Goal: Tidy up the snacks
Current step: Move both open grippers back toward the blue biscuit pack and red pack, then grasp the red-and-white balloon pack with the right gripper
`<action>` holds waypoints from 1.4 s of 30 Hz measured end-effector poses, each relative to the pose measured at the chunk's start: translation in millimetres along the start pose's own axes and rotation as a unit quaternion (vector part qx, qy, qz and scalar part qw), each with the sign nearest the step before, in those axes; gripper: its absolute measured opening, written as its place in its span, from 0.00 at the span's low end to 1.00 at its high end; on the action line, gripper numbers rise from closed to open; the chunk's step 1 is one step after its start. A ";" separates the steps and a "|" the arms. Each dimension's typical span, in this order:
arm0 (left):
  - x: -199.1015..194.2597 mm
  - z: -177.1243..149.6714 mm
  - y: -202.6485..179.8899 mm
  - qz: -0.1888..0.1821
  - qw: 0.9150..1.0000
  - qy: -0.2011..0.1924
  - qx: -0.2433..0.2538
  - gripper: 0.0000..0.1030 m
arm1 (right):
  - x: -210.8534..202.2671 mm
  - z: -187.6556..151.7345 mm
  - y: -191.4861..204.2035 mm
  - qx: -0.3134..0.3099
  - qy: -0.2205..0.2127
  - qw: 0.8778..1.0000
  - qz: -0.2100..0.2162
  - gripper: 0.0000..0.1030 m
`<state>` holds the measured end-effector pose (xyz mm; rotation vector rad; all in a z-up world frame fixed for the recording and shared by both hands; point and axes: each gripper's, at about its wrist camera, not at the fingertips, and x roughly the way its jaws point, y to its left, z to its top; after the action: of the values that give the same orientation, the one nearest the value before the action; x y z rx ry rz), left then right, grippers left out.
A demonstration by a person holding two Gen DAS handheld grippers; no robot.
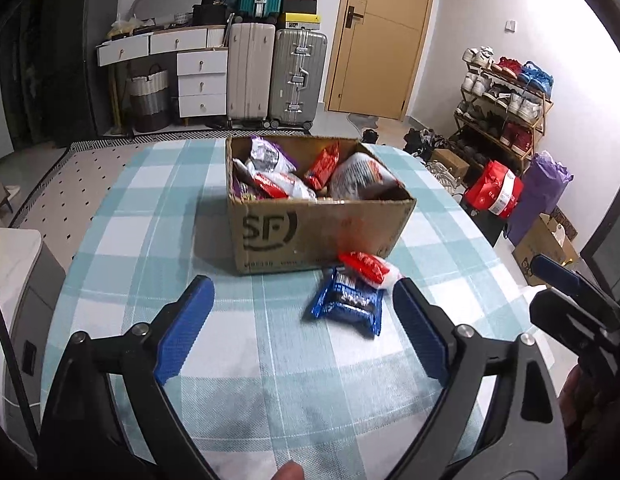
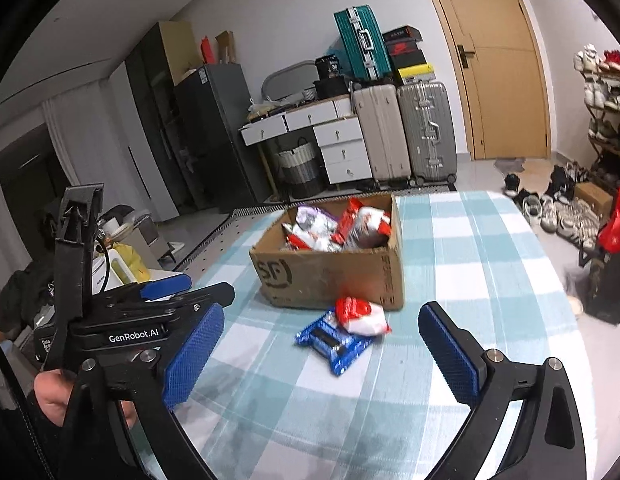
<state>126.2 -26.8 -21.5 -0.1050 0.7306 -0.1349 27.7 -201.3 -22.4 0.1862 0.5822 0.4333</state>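
Remaining outside the filled cardboard box: blue packet and red-white packet on table; left gripper and right gripper both spread, empty.

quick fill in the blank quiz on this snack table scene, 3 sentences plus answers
1. The brown cardboard box of snacks stands on a ____ checked tablecloth.
2. The red-and-white snack packet lies partly on top of the ____ foil packet.
3. The left gripper and right gripper are both ____, holding nothing.

Answers: blue-and-white; blue; open
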 end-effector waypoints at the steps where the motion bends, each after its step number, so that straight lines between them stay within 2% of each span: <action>1: 2.2 -3.8 0.6 0.003 1.000 0.002 -0.003 0.99 | 0.7 -3.4 -2.4 0.004 0.001 1.000 0.000 0.97; 2: 4.3 -7.3 1.6 0.012 1.000 0.003 -0.008 0.99 | 1.3 -6.7 -4.8 0.007 0.003 1.000 0.000 0.97; 10: 27.2 -24.2 12.0 0.008 0.999 0.010 -0.029 0.99 | 17.3 -31.5 -24.3 0.034 0.025 0.999 0.001 0.97; 17: 70.1 -41.5 23.4 0.013 0.998 0.052 -0.034 0.99 | 45.1 -44.0 -38.4 0.049 0.050 0.998 -0.004 0.97; 20: 88.4 -47.1 29.1 0.010 0.997 0.068 -0.040 0.99 | 60.1 -45.1 -42.3 0.051 0.061 0.997 -0.005 0.97; 28: 110.8 -49.0 42.3 0.012 0.996 0.068 -0.049 0.99 | 96.3 -41.2 -51.6 0.054 0.085 0.995 -0.005 0.97; 32: 124.8 -48.8 45.4 0.023 0.995 0.083 -0.043 0.99 | 115.8 -39.1 -55.2 0.051 0.097 0.994 -0.004 0.97; 37: 137.1 -47.1 47.9 0.019 0.995 0.091 -0.039 0.99 | 141.2 -37.6 -59.7 0.037 0.113 0.993 0.012 0.97; 42: 146.9 -48.2 57.4 0.020 0.994 0.099 -0.050 0.99 | 165.0 -31.7 -70.1 0.055 0.122 0.991 0.023 0.97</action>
<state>207.1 4.1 -161.9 -0.1746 0.9381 -0.0708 157.2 -188.9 -149.7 0.2535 0.8450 0.4730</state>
